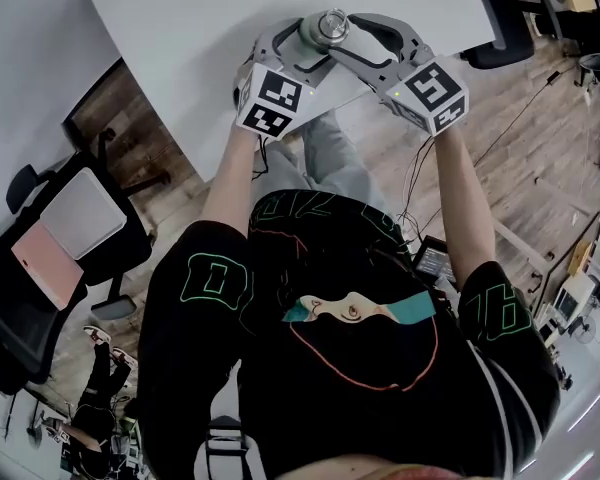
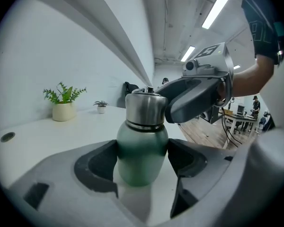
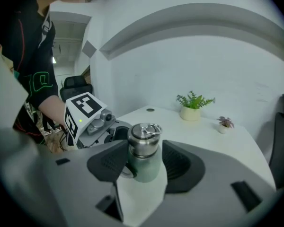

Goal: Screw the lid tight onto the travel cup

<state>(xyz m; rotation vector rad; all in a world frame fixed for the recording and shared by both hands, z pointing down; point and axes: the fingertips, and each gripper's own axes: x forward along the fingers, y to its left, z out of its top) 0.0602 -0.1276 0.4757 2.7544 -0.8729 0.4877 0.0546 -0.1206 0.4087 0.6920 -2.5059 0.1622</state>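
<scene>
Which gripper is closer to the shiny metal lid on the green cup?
Right. The right gripper straddles the lid, a jaw each side; the left gripper clamps the green cup body below it.

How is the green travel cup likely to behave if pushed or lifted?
The travel cup looks rigid: steel-coloured lid, hard glossy body. Its smooth rounded sides may be slippery, so the left gripper probably needs a firm hold. Taller than wide, with a tapering base, it could tip if pushed near the top.
</scene>
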